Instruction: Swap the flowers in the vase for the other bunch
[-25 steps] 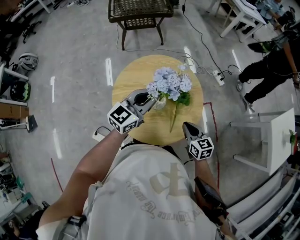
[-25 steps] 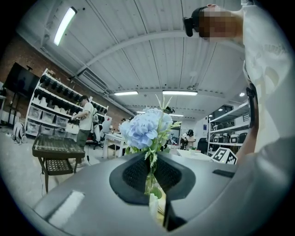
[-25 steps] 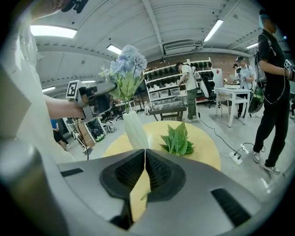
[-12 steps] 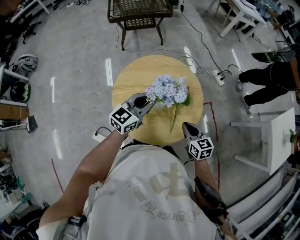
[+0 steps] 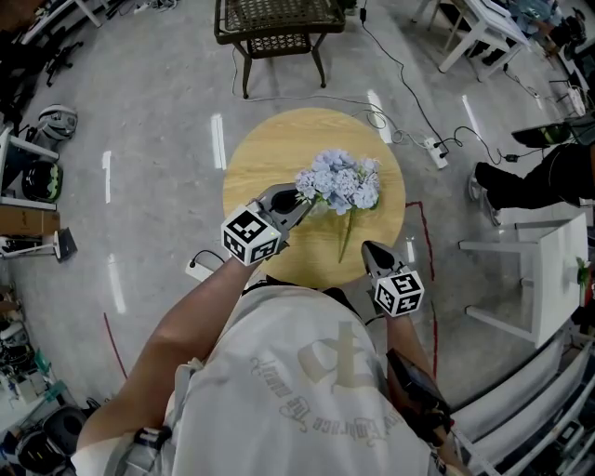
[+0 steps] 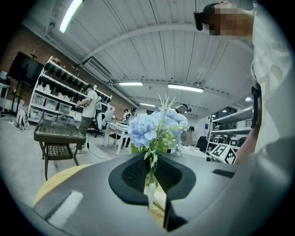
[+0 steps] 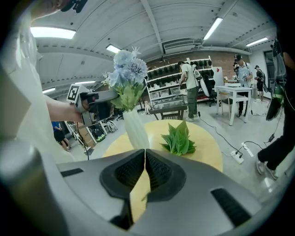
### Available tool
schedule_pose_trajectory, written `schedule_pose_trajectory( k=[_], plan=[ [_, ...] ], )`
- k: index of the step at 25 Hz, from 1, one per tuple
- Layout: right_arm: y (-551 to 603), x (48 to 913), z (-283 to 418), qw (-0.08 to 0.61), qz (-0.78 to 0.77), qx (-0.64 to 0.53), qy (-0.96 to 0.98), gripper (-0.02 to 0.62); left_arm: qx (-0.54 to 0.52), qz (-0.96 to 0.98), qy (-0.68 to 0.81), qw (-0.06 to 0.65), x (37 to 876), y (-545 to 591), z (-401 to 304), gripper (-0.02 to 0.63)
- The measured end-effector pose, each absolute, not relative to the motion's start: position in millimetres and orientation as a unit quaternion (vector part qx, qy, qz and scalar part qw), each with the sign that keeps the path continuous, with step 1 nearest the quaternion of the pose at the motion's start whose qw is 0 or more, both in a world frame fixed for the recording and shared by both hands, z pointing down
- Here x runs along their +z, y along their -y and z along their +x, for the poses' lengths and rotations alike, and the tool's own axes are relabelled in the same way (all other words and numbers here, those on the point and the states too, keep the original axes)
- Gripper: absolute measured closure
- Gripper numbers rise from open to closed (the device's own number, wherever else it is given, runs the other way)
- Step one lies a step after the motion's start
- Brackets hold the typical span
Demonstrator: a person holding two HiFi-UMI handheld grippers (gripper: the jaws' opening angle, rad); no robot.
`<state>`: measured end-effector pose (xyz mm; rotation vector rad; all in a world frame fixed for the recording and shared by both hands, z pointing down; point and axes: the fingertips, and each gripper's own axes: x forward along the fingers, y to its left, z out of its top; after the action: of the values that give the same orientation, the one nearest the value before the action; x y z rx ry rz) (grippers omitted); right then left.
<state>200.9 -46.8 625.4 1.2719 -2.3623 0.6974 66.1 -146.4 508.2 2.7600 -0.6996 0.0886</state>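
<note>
On the round wooden table [image 5: 265, 153] stands a slim white vase [image 7: 136, 130]. A bunch of pale blue flowers [image 5: 340, 180] [image 7: 125, 68] is upright over the vase mouth. My left gripper [image 5: 299, 199] is shut on its stem [image 6: 151, 168] just below the blooms, and the same gripper appears as a marker cube [image 7: 78, 94] in the right gripper view. Beside the vase, a second stem with green leaves [image 7: 179, 138] [image 5: 347, 234] lies flat on the table, its bloom hidden. My right gripper [image 5: 370, 249] [image 7: 145, 154] hangs shut and empty over the table's near edge.
A wicker stool [image 5: 277, 23] stands beyond the table. Cables and a power strip [image 5: 433, 149] lie on the floor at the right, near a person's legs [image 5: 535, 177]. A white table [image 5: 553, 270] stands at the right. Shelving and people fill the background.
My left gripper has sunk a little with the blue bunch, which now covers the vase. The right gripper has kept still. The person at the right has stepped further out of view.
</note>
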Motion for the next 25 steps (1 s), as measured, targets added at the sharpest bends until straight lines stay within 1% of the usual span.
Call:
schedule_pose_trajectory(
  k=[6,12,18,20,21,23,25],
  plan=[
    [50,624,199,0.184,0.451,0.249,0.838,0.586,0.042,0.957,0.242,0.154,508,146,67,0.588],
    [53,624,203,0.184,0.450,0.250,0.837,0.586,0.065,0.957,0.243,0.144,509,139,68,0.588],
    [56,625,199,0.184,0.448,0.251,0.838,0.586,0.063,0.954,0.253,0.147,508,142,63,0.584],
    [56,625,197,0.185,0.447,0.251,0.839,0.586,0.061,0.953,0.253,0.153,507,143,63,0.567],
    [56,625,195,0.185,0.446,0.251,0.839,0.586,0.064,0.953,0.254,0.153,508,143,64,0.550],
    [56,626,192,0.185,0.445,0.250,0.840,0.586,0.072,0.953,0.254,0.151,511,141,63,0.497],
    [55,626,191,0.185,0.445,0.250,0.840,0.586,0.079,0.952,0.254,0.148,513,138,62,0.475]
  ],
)
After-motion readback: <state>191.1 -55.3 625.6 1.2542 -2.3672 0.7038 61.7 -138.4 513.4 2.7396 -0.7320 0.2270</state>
